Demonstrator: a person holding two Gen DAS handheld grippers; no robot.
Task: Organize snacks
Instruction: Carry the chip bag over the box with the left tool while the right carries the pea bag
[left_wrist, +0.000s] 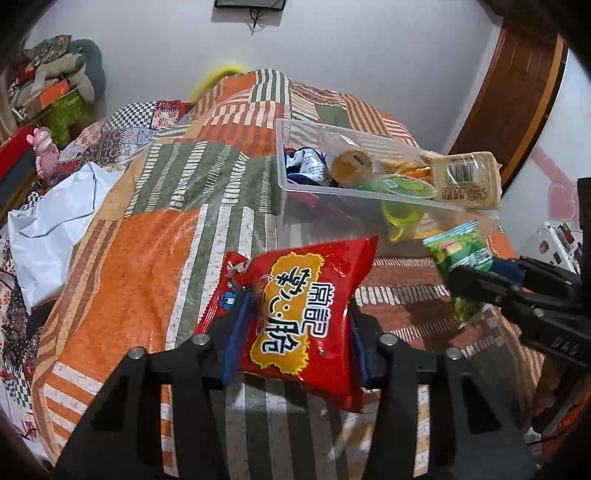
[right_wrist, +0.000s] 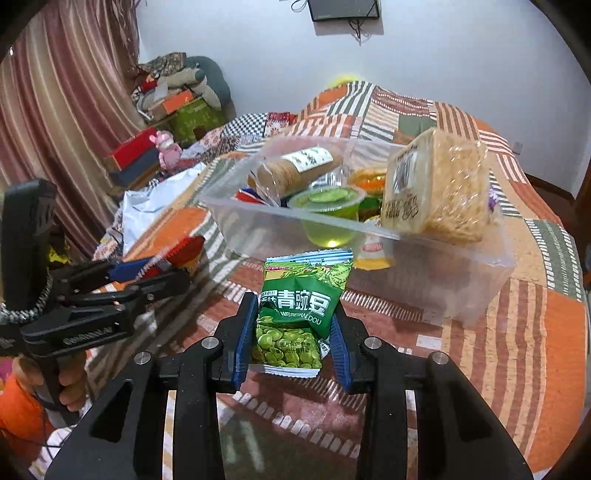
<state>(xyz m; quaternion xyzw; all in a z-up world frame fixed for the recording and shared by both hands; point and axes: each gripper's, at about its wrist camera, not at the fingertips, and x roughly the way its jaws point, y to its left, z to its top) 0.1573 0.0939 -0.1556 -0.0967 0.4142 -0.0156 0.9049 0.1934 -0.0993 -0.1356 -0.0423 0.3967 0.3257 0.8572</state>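
Left gripper (left_wrist: 295, 325): pitched downward, 2 black fingers with blue pads (left_wrist: 236, 332), jaws clamped on the sides of a red snack bag (left_wrist: 299, 314), bag lifted clear of the bed. Right gripper (right_wrist: 291, 332): likewise pitched downward, blue pads (right_wrist: 245, 336) pinching a green pea packet (right_wrist: 295, 317) held upright between them. Seen from the right wrist view: left gripper's handle gripped by a hand (right_wrist: 68, 384), fingers curled round it, orange sleeve (right_wrist: 18, 410) below. Both grippers side by side, near each other, not touching.
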